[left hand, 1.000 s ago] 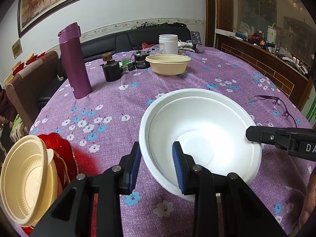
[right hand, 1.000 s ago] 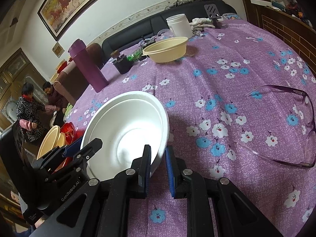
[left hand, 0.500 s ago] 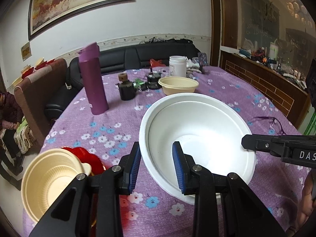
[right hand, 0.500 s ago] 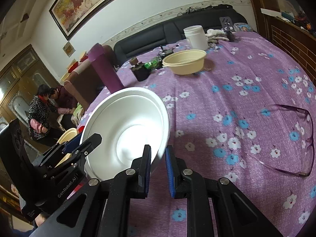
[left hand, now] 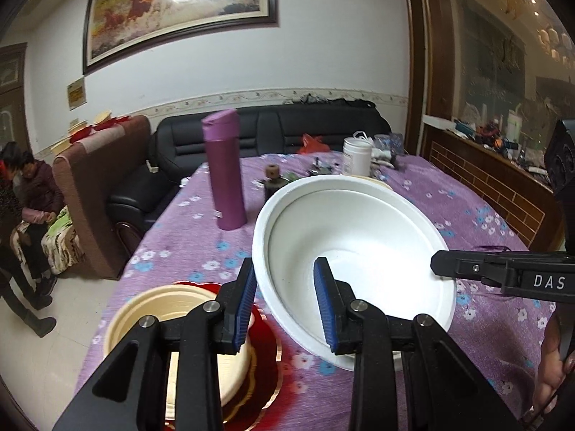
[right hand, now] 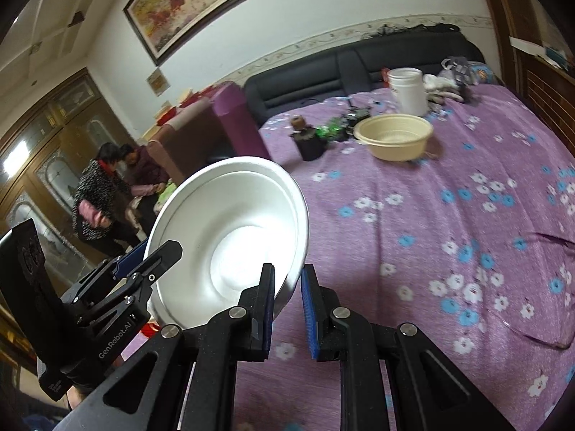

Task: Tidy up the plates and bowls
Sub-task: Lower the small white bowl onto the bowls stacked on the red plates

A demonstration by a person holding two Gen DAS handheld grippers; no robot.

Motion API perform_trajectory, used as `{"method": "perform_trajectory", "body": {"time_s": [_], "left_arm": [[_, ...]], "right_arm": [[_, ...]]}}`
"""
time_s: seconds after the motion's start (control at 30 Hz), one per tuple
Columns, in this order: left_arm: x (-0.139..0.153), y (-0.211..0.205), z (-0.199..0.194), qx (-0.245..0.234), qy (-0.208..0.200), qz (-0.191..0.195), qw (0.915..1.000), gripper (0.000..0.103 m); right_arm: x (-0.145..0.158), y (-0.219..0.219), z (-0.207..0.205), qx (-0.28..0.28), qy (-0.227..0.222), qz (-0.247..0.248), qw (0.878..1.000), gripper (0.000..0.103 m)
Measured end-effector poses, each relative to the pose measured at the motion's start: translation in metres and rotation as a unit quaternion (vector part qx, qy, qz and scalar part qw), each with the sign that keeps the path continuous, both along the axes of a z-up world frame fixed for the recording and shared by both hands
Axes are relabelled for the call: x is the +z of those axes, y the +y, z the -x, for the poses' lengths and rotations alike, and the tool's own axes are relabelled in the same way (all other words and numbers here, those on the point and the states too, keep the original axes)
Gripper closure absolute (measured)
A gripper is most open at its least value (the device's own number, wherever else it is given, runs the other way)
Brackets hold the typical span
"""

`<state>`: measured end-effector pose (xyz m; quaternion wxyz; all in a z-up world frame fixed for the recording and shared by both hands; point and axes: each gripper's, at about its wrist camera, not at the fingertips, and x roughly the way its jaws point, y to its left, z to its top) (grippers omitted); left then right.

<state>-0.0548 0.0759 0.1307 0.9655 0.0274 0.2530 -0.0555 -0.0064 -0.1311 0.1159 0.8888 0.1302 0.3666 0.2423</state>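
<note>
While both grippers are pointing a bit downward, the white bowl (left hand: 359, 251) is hanging tilted in the air above the purple flowery tabletop (right hand: 467, 215). The left gripper (left hand: 285, 305) is pinching the bowl's near rim between its blue fingers (left hand: 325, 305), one inside and one outside. The right gripper (right hand: 287, 309) is squeezing the rim on the other side. Under the left gripper, a cream bowl (left hand: 143, 309) is sitting on a red plate (left hand: 267, 359).
</note>
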Motion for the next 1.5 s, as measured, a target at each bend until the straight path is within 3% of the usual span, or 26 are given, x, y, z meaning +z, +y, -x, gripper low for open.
{"method": "perform_trajectory", "body": {"time_s": [0.3,1.03,1.5], "left_arm": [[0.011,0.047,0.013,0.04,-0.005,0.021,0.999,0.072],[0.013,0.126,0.028,0.096,0.01,0.048,0.9941,0.072],[-0.02,0.14,0.018,0.105,0.062,0.063,0.9906,0.072]], "right_arm": [[0.015,0.048,-0.006,0.052,-0.004,-0.006,0.999,0.086],[0.008,0.132,-0.03,0.134,0.062,-0.006,0.989,0.085],[-0.01,0.152,-0.034,0.14,0.093,0.023,0.986,0.085]]}}
